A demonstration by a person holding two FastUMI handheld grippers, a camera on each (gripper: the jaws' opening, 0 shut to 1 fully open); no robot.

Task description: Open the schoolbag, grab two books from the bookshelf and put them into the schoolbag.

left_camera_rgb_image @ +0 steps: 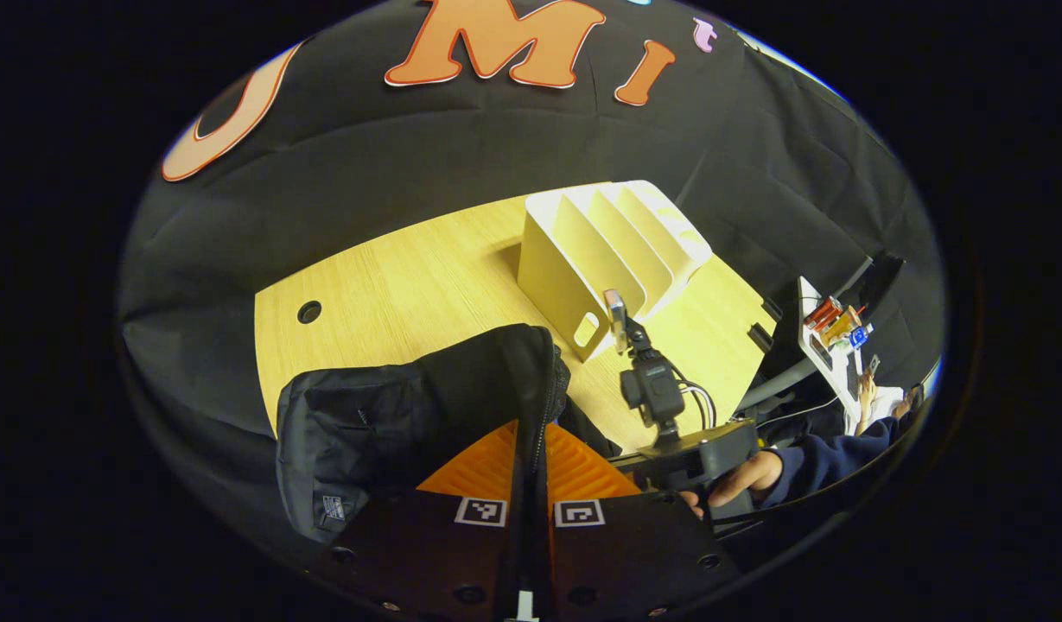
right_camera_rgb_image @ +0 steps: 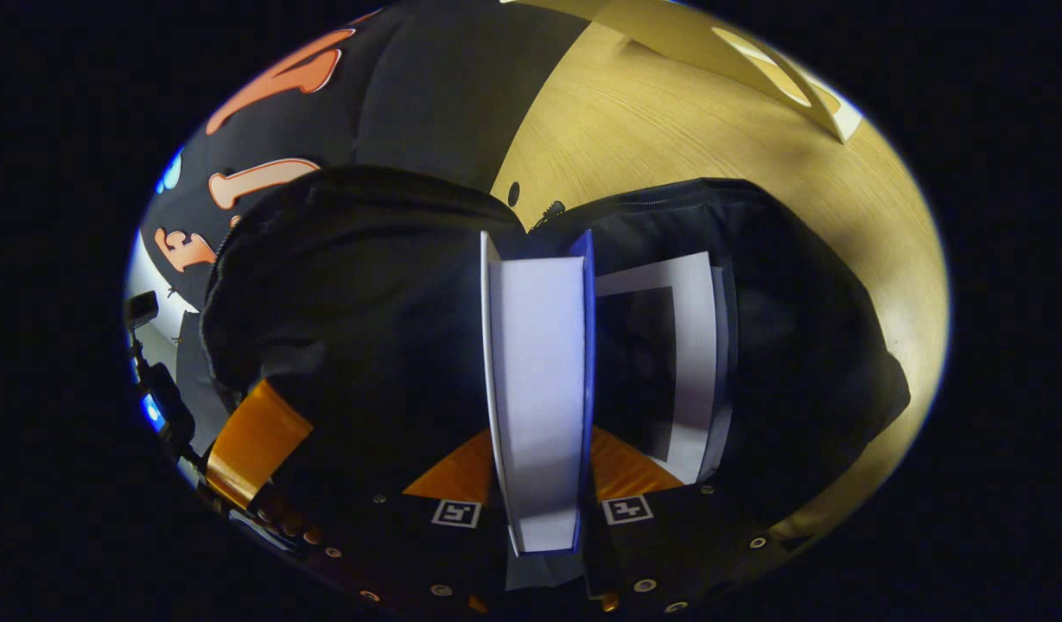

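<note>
Wooden table (left_camera_rgb_image: 392, 285) carries everything, black booth wall behind it. On it, black schoolbag (left_camera_rgb_image: 384, 423) sits at the near edge, mouth open; in the right gripper view the schoolbag (right_camera_rgb_image: 349, 285) spreads wide, its opening facing the camera. Cream bookshelf (left_camera_rgb_image: 604, 259) stands further back on the table, just beyond the bag, slots bare from this angle; a corner of the bookshelf (right_camera_rgb_image: 755, 60) shows at the top of the right gripper view. First book (right_camera_rgb_image: 686, 363) already sits upright inside the bag opening, white page edges visible. Second book (right_camera_rgb_image: 539, 389), blue cover, stands edge-on between the right gripper (right_camera_rgb_image: 539, 518) fingers, both pressing its covers, its far end over the bag mouth beside the first book. Left gripper (left_camera_rgb_image: 531, 484) fingers are closed together on a thin fold of the bag's zipper edge, pinching it. In the left gripper view the right gripper (left_camera_rgb_image: 617, 315) shows farther off beside the shelf, held by a hand (left_camera_rgb_image: 742, 479) in a dark sleeve.
</note>
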